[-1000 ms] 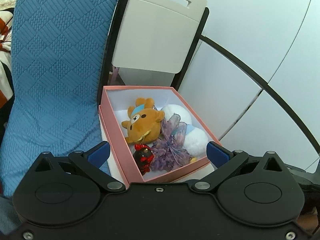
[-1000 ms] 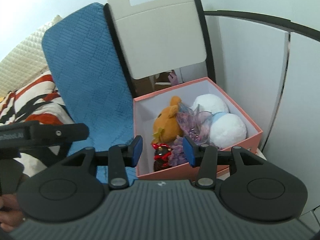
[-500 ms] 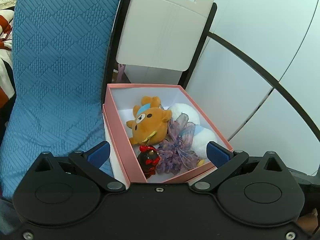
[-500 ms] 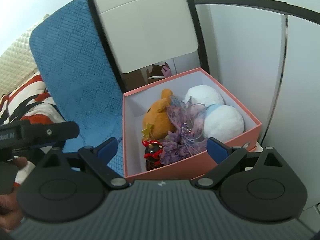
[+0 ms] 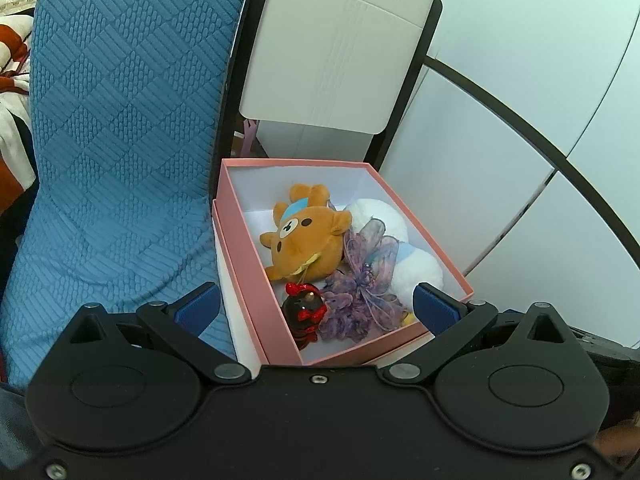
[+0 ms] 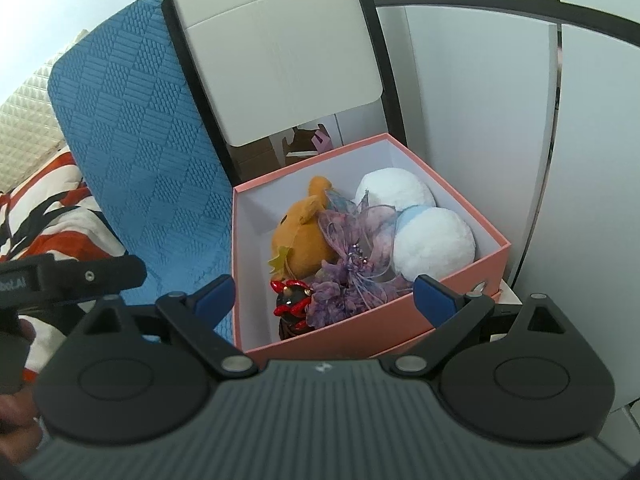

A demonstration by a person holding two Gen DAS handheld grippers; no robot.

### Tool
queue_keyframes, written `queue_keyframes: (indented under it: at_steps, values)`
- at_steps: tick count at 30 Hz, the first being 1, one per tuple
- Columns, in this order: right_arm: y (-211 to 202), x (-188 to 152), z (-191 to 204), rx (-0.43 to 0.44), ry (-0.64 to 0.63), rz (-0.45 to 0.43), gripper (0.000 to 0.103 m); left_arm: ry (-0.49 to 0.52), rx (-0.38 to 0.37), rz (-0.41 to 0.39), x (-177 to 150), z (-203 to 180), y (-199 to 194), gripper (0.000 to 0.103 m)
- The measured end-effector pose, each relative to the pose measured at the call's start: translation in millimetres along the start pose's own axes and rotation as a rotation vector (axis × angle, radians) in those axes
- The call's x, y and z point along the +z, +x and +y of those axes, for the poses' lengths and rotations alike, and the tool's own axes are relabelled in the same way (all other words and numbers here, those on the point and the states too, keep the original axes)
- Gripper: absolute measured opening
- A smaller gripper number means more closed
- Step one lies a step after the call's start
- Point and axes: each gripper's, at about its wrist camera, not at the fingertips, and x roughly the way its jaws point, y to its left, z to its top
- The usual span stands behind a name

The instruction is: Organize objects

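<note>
Both tongs, left tongs (image 5: 316, 308) and right tongs (image 6: 324, 294), stand apart and empty. Toys sit gathered in the pink box (image 5: 256, 264), seemingly already tidied.

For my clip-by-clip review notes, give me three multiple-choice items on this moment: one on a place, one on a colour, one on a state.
1. Where does the small black and red figure lie in the pink box?
A. far corner, by the chair back
B. near corner, beside the purple ribbon bow
C. on the blue cover outside the box

2. What colour is the bear plush?
A. orange-brown
B. green
C. grey

3. How does the right hand-held gripper stand?
A. shut on the bow
B. shut on the box wall
C. open, holding nothing

Answers: 1 B, it sits at the near end next to the bow. 2 A, its fur is orange-brown with a blue patch. 3 C, both blue pads are spread wide with nothing between them.
</note>
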Motion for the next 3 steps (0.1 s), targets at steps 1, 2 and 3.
queue_keyframes:
  at_steps: [1, 2, 3]
  values:
    - [0.2, -0.1, -0.7, 0.0, 0.002, 0.003, 0.097, 0.001, 0.001, 0.0, 0.0, -0.2, 0.0, 0.103]
    - [0.5, -0.3, -1.3, -0.002, 0.003, 0.008, 0.097, 0.005, 0.003, -0.002, -0.5, -0.2, -0.8, 0.103]
    - [0.4, -0.3, -1.7, -0.005, 0.005, 0.008, 0.097, 0.006, 0.007, -0.002, -0.9, 0.1, -1.9, 0.103]
